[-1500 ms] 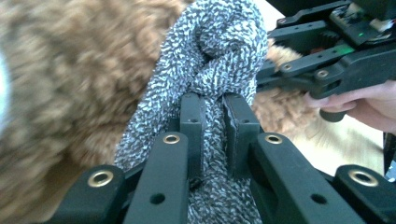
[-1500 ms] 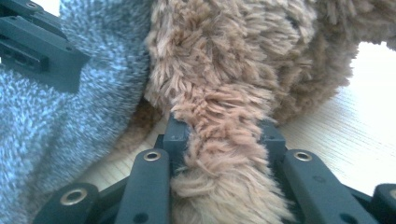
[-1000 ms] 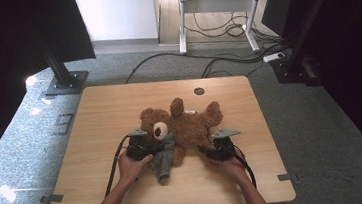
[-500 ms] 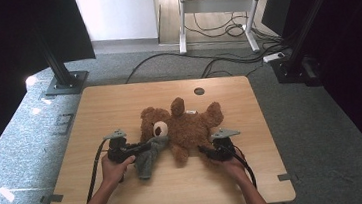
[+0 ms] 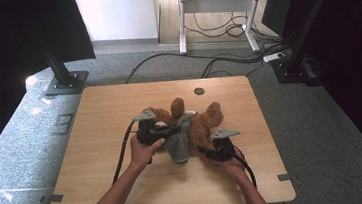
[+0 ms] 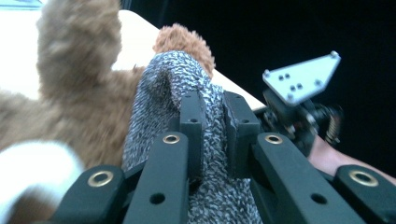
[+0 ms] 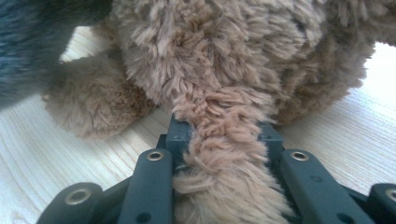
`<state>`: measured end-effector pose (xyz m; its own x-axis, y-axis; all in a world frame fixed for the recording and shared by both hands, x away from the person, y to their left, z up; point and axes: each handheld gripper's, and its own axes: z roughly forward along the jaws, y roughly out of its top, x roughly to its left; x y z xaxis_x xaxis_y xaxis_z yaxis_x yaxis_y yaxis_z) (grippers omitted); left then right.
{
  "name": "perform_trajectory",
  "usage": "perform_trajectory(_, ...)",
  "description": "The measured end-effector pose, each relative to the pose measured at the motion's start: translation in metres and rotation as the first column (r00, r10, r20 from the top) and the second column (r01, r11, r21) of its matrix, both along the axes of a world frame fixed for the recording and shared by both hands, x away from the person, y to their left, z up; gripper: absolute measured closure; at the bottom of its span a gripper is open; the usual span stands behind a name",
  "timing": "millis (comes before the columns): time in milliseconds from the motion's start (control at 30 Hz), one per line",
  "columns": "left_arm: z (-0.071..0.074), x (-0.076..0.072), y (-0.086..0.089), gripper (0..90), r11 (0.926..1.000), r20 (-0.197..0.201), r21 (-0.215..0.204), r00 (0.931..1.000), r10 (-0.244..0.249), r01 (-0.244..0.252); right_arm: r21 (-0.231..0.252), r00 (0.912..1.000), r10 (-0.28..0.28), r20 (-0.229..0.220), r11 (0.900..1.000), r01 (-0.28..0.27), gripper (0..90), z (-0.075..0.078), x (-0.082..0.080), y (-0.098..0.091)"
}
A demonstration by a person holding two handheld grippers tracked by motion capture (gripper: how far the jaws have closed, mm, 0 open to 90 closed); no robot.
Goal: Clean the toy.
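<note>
- On a pale wooden tabletop (image 5: 100, 120), seen from above, a brown plush bear (image 5: 204, 125) lies near the middle, with a person's two forearms reaching in from the near edge.
- A grey knitted garment (image 5: 178, 142) (it looks like a small sweater) hangs partly over the bear, bunched at its near side.
- Left gripper (image 5: 169, 129) is closed on a fold of the grey knit; in the left gripper view the jaws pinch the fabric (image 6: 212, 135) tightly between them, and the cloth rises in a ridge above the pads.
- Right gripper (image 7: 219, 135) is closed on a furry brown limb of the bear; in the right gripper view the limb (image 7: 224, 154) fills the gap between the jaws, and the bear's body rests on the wood just beyond.
- In the high view the right hand (image 5: 227, 163) sits low at the bear's near right side, the left hand (image 5: 143, 151) at its near left side.
- Judged from this, the garment is being drawn along the bear while the other gripper anchors the toy.
- What could go wrong: the knit may slip out of the narrow pinch if pulled hard, since only a thin fold is held.
- The soft limb could slide through the right jaws, and the whole bear would then drag across the tabletop instead of staying put.
- The knit could also snag on an ear or arm and stretch.
</note>
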<state>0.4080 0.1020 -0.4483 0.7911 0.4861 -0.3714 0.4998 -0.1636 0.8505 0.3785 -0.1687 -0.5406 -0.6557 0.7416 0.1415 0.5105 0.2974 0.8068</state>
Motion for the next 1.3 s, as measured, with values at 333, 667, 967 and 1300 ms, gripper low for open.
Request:
perform_trajectory(333, 0.004, 0.015, -0.043, 79.4, 0.9955, 0.030, 0.087, 0.9989, 0.035, -0.038, 0.000, 1.0000, 0.000, -0.002, 1.0000, 0.000, 67.3, 0.000, 0.000, 0.000)
perform_trajectory(667, 0.001, 0.022, -0.058, 79.5, 0.9855, 0.052, 0.144, 0.9952, 0.083, -0.090, 0.004, 1.0000, -0.005, -0.001, 1.0000, 0.005, 67.3, 0.000, -0.001, 0.000)
perform_trajectory(967, -0.007, 0.032, -0.048, 79.9, 0.9528, 0.077, 0.213, 0.9758, 0.205, -0.217, 0.010, 1.0000, -0.006, 0.006, 0.9999, 0.006, 68.1, -0.001, -0.002, -0.001)
perform_trajectory(1300, -0.015, 0.037, 0.012, 79.9, 0.9355, 0.048, 0.193, 0.9551, 0.292, -0.296, -0.007, 1.0000, 0.005, 0.004, 1.0000, -0.005, 68.5, -0.002, -0.004, 0.000)
